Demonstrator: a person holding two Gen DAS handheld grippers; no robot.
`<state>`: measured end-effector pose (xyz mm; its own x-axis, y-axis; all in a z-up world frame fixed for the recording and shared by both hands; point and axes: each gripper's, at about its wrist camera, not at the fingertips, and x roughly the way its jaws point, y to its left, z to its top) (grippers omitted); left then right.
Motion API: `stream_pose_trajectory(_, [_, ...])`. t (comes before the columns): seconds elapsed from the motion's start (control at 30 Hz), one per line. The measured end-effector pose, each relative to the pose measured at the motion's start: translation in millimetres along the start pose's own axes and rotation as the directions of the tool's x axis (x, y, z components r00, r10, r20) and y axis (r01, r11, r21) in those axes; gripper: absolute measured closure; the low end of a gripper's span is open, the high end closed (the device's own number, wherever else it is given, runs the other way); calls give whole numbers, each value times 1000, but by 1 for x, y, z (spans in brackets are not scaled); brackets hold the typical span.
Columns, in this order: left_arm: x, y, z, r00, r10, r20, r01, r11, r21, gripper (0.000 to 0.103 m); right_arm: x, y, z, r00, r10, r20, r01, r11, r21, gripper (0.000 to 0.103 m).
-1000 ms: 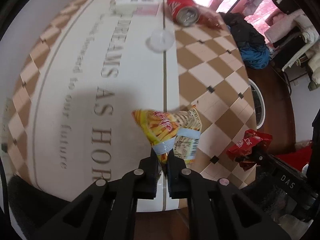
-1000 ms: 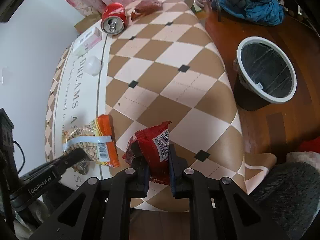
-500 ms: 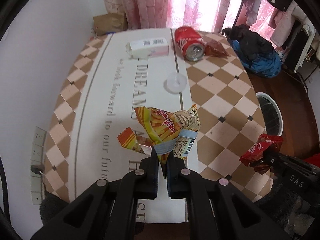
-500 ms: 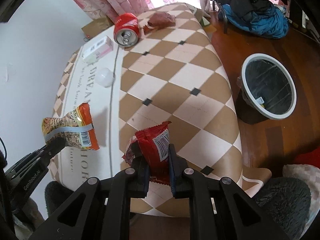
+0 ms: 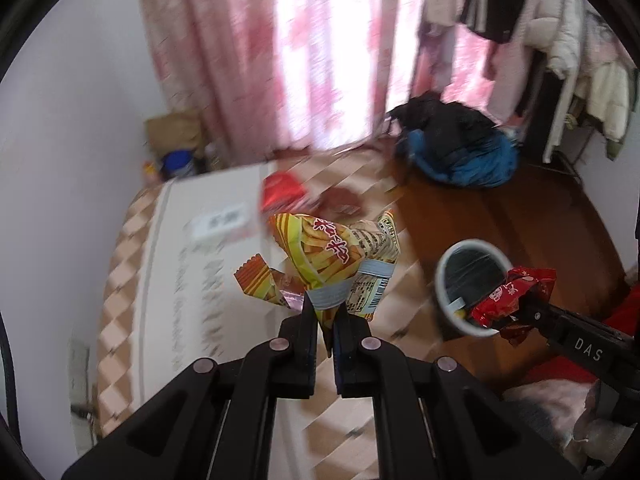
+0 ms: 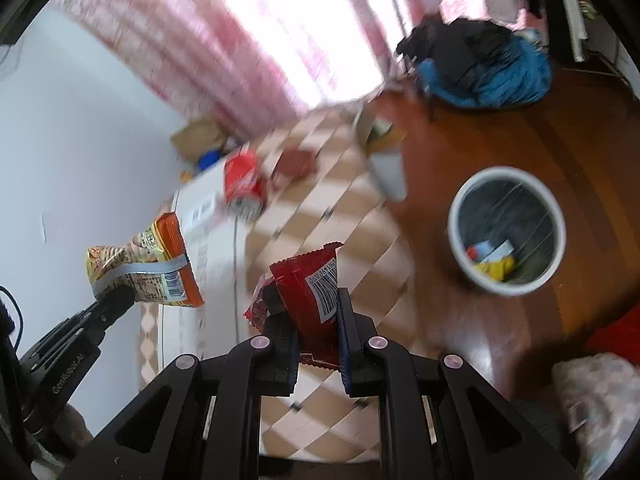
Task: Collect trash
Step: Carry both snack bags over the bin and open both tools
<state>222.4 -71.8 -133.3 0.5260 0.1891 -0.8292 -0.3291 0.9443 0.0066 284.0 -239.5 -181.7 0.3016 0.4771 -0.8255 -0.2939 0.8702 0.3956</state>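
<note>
Above the checkered table [image 6: 360,232], a yellow chip bag [image 5: 336,264] is pinched in the left gripper [image 5: 325,320] and a red wrapper [image 6: 316,292] is clamped in the right gripper [image 6: 316,320]; a can [image 6: 242,182] lies beyond, a bin [image 6: 456,232] is seen rightward on the floor

I see pink floral curtains [image 5: 224,60] against a bright window, a heap of black and blue clothing [image 6: 484,68] on the dark wooden floor [image 6: 520,140], pale coats [image 5: 588,76] hanging at right, white wall [image 5: 72,120] at left.
</note>
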Motion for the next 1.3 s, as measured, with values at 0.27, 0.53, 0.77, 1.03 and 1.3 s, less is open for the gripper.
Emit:
stream_pose_trajectory(0.27, [38,-105,56,993,-118,6,117,988,96,100,-43,-95,61,991,-96,93,87,991,99,87])
stream_pose_trajectory(0.53, [126,-209,65,968,-210,-135,231,957,174,99,-13,-224,74,981,-192,6,185,953,241,87])
stream_pose_trajectory(0.77, [214,-264,54,914,-261,-310,321,933,161,99,57,-311,67,968,-216,-125,245,918,311,87])
stream_pose_trajectory(1.03, [283,-283,43,819,-320,-477,400,914,74,94,125,-365,62,952,-203,-229,274,898,345,87])
stream_pose_trajectory(1.3, [299,-278,40,826,-283,-487,365,928,80,34,163,-377,58,942,-196,-272,282,902,327,69])
